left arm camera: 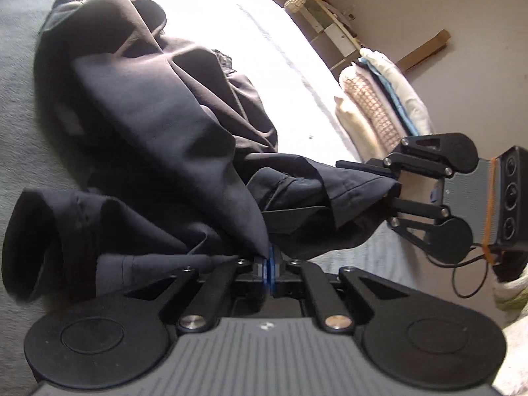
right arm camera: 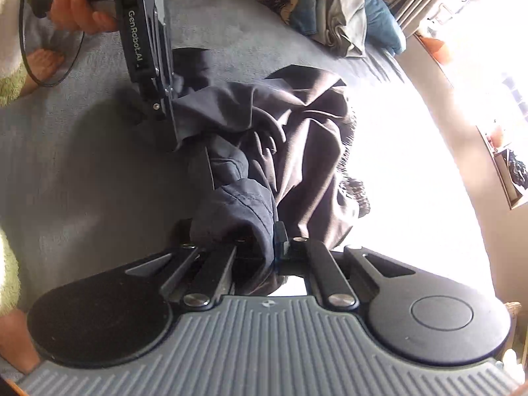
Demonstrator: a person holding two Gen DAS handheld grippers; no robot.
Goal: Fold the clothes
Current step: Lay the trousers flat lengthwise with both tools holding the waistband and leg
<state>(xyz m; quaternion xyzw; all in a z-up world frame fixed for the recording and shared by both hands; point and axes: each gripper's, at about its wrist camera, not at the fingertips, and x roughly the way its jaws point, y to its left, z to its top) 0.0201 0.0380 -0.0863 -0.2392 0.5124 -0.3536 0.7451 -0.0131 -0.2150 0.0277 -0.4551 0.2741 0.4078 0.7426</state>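
Note:
A dark navy garment (left arm camera: pixel 158 125) lies bunched on a grey bed cover (left arm camera: pixel 19 76); it also shows in the right wrist view (right arm camera: pixel 297 138). My left gripper (left arm camera: pixel 269 264) is shut on a fold of the garment at its near edge. It also shows in the right wrist view (right arm camera: pixel 168 112), held by a hand. My right gripper (right arm camera: pixel 275 241) is shut on a hemmed edge of the garment; it also shows in the left wrist view (left arm camera: pixel 386 181), gripping the cloth's right corner. The cloth hangs stretched between the two grippers, a little above the bed.
A stack of folded linens (left arm camera: pixel 379 99) lies at the bed's far right. A pile of other clothes (right arm camera: pixel 330 10) lies at the back of the bed. Bright sunlight (right arm camera: pixel 412 165) washes out the bed's right side. A white shelf (left arm camera: pixel 333 29) stands by the wall.

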